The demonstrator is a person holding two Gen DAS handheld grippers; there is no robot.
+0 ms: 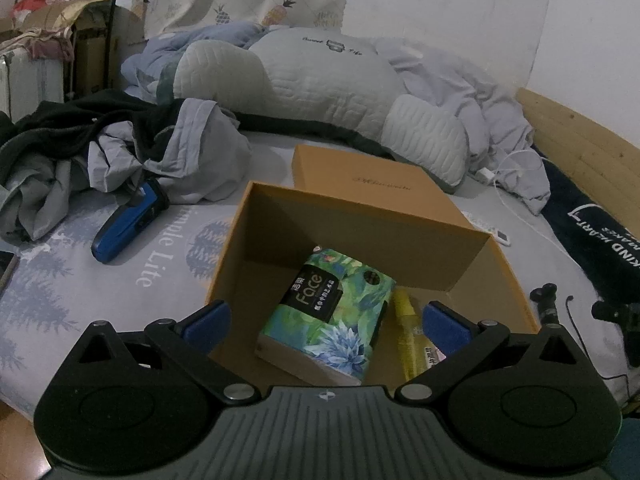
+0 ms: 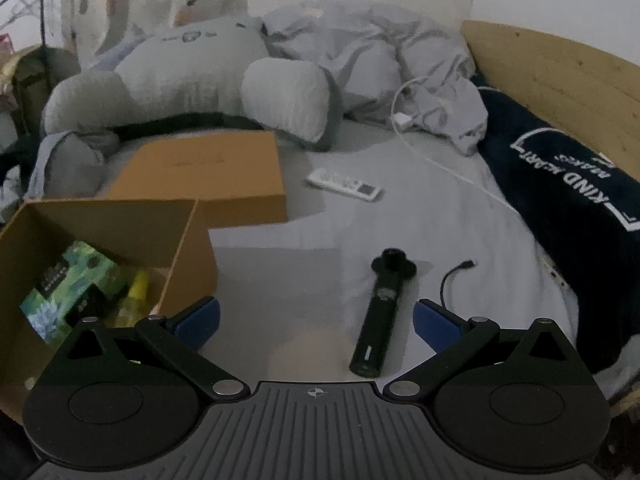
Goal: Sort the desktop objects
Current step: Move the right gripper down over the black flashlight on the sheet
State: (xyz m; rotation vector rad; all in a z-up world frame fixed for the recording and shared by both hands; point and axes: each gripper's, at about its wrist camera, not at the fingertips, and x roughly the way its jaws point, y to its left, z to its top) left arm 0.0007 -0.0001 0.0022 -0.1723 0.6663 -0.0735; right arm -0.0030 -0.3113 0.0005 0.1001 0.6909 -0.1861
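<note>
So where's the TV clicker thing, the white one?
The white remote lies on the grey bedsheet in the right wrist view, just right of the closed orange box lid and beyond the black handle stick.

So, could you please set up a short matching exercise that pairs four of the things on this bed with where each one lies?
Things:
1. tissue pack
2. blue shaver
3. white remote
4. black handle

Places:
A. on the sheet right of the closed lid
B. inside the open box
C. beside the crumpled clothes
D. on the sheet in front of the right tool

Pairs: 1-B, 2-C, 3-A, 4-D
</note>
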